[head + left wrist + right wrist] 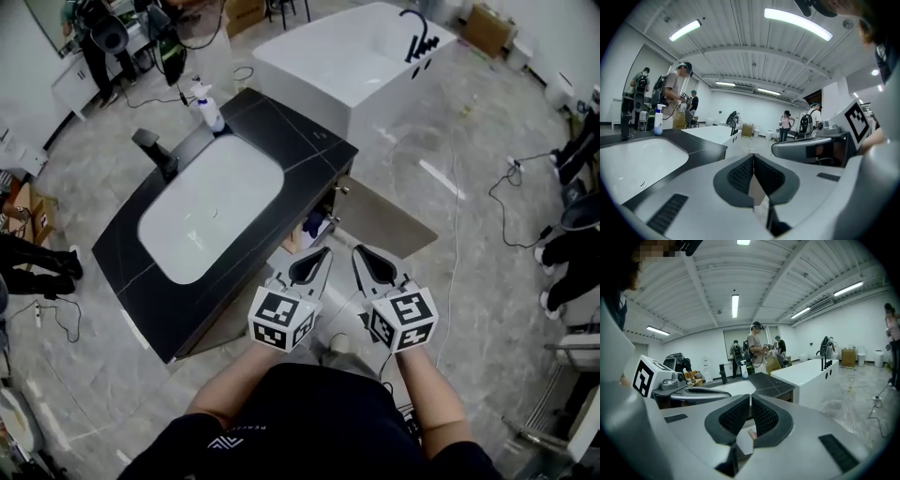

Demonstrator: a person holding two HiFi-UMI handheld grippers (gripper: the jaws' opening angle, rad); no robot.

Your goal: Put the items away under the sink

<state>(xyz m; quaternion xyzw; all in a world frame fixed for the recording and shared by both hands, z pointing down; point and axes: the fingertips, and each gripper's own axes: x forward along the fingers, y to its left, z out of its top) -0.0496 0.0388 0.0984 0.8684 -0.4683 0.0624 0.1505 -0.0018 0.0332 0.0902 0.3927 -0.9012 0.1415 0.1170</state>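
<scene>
Item: spray bottle (209, 106), upright on bench (281, 122) near faucet (155, 150), well apart from my grippers. Likely light, slick plastic; I'd take it mid-body, below the trigger. Left gripper (319, 258), right gripper (364, 257): jaws together, empty.

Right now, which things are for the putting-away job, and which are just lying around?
For the job, likely:
spray bottle on the counter
open cabinet door under the sink

Just lying about:
bathtub
floor cables
cardboard box
</scene>
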